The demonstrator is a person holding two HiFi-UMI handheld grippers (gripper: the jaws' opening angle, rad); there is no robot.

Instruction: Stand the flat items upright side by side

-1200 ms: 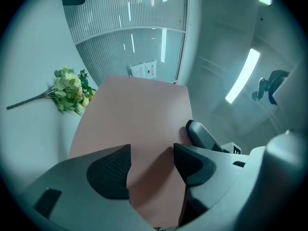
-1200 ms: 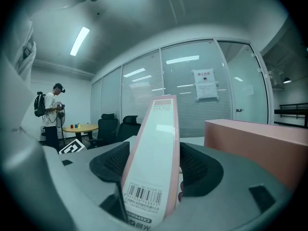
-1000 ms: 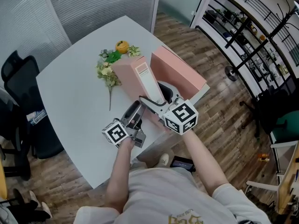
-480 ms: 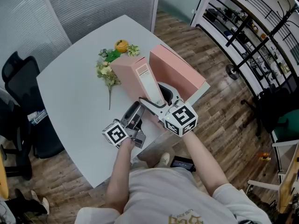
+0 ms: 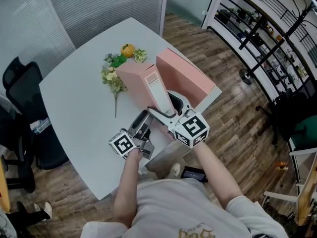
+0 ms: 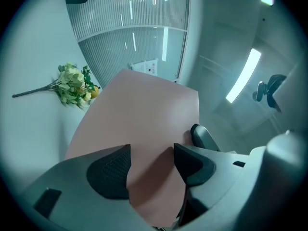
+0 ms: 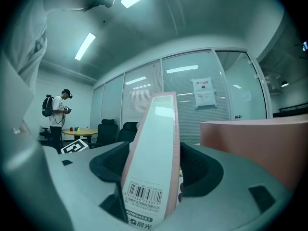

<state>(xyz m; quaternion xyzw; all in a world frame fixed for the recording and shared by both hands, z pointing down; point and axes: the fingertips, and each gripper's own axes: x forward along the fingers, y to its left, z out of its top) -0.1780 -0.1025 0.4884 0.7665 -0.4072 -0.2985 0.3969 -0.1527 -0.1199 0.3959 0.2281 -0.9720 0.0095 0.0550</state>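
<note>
Two pink file boxes stand on the white table [image 5: 79,108]. The left file box [image 5: 141,76] shows a white spine label [image 5: 159,90]; the second one [image 5: 185,78] leans just to its right. My right gripper [image 5: 167,108] is shut on the labelled spine [image 7: 156,158], one pad on each side, with the other box [image 7: 260,138] off to the right. My left gripper [image 5: 143,119] is low against the left box's broad pink face [image 6: 139,109]. That gripper [image 6: 151,165] has its jaws apart, and the pink face fills the gap between them.
A bunch of artificial flowers [image 5: 115,73] and a small orange [image 5: 129,48] lie behind the boxes, seen too as flowers [image 6: 72,83]. A black office chair [image 5: 20,78] stands left of the table. A person [image 7: 58,112] stands far off by another table. The table edge is close under my grippers.
The right gripper and the two file boxes have shifted slightly to the left. The left gripper has hardly moved.
</note>
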